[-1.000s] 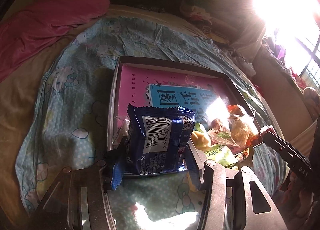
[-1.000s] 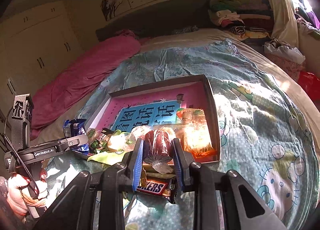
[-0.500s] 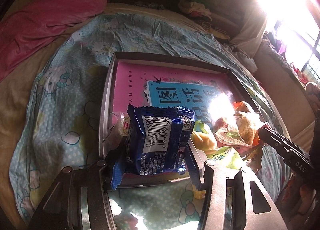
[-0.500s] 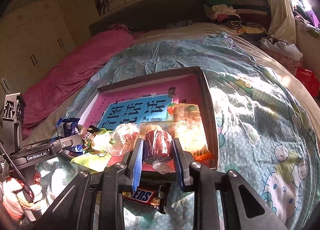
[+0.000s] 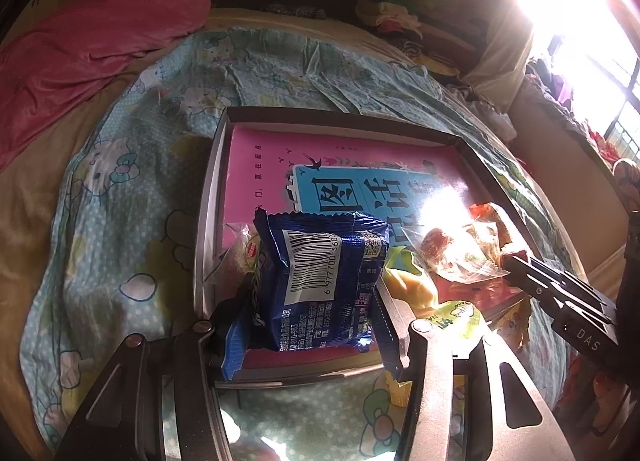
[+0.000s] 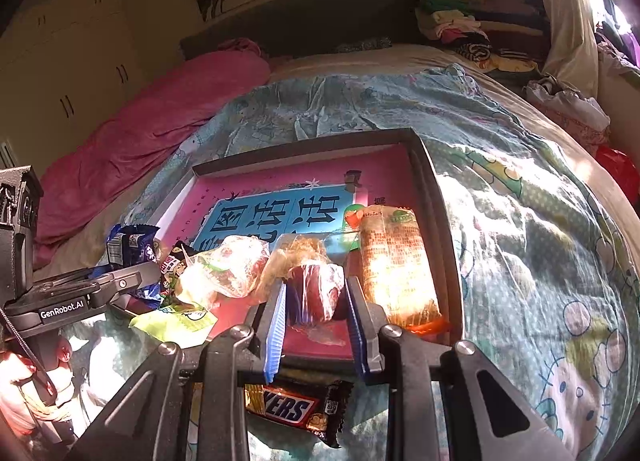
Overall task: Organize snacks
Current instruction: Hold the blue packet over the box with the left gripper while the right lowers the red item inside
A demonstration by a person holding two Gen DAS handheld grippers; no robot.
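The left gripper [image 5: 316, 301] is clamped on a dark blue foil snack packet with a white barcode label [image 5: 320, 277], holding it upright over the near left corner of the shallow dark-rimmed cardboard box [image 5: 208, 197], whose floor is a pink sheet with a blue panel of large characters [image 5: 360, 189]. Just right of that packet, inside the box, lie a yellow-green wrapper [image 5: 412, 285] and a crinkled clear bag of reddish-brown pieces [image 5: 452, 253], partly washed out by sun glare. The right gripper [image 6: 316, 313] grips a clear-wrapped dark red snack [image 6: 316, 289] between its blue-padded fingers [image 6: 276, 325], low over the box's near edge. Beside it to the right, a long clear-wrapped orange-brown cake bar [image 6: 396, 261] lies along the box's right wall; to the left sits a clear bag with red contents [image 6: 232, 265]. Below the right gripper, outside the box, a brown Snickers bar [image 6: 296, 409] rests on the pale blue cartoon-print bedsheet [image 6: 532, 221]. A pink quilt [image 6: 152, 133] lies bunched at the far left.
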